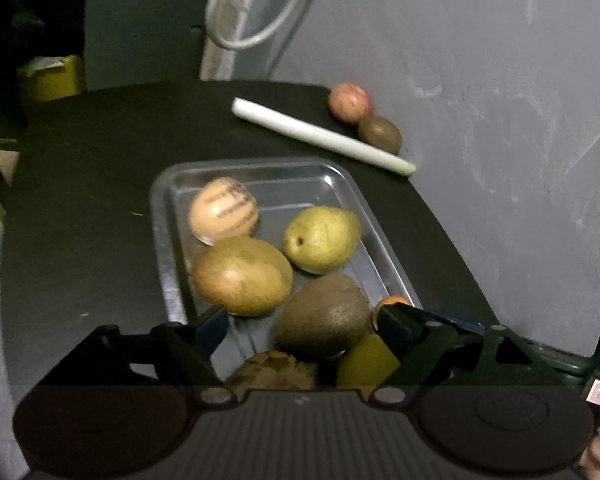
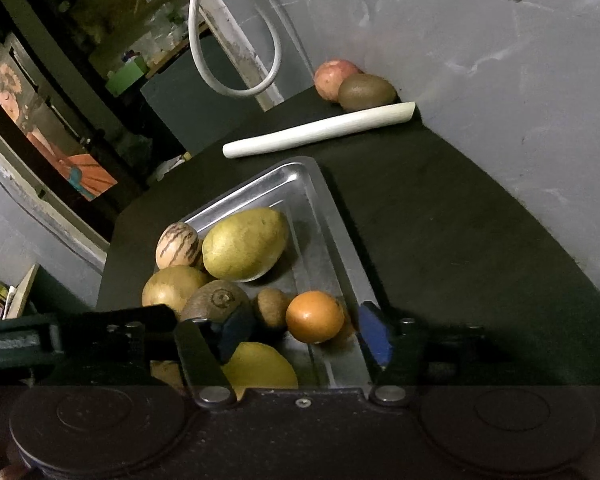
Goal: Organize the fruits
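Metal tray (image 1: 168, 240) sits on the dark desk (image 1: 80, 208), loaded with fruit. Far left in the tray: a pale striped melon (image 1: 223, 209). Right of it a yellow-green pear (image 1: 321, 239); near side of the melon a golden-brown round fruit (image 1: 242, 276), touching it. Nearer again a large brown kiwi (image 1: 324, 317), with a yellow fruit (image 1: 364, 360) and a rough brown fruit (image 1: 274, 372) low at the frame edge.

Left tool (image 1: 300, 322): jaws spread wide over the near end of the tray, the kiwi between them, no grip seen.

Right tool (image 2: 306, 336): jaws apart, hanging over the tray's near end; an orange (image 2: 315, 317) lies between the fingers, contact not discernible.

Outside the tray, far right by the wall: a reddish apple (image 2: 334, 78) touching a second kiwi (image 2: 366, 91), with a long white stalk (image 2: 320, 130) lying on the desk just near of them.
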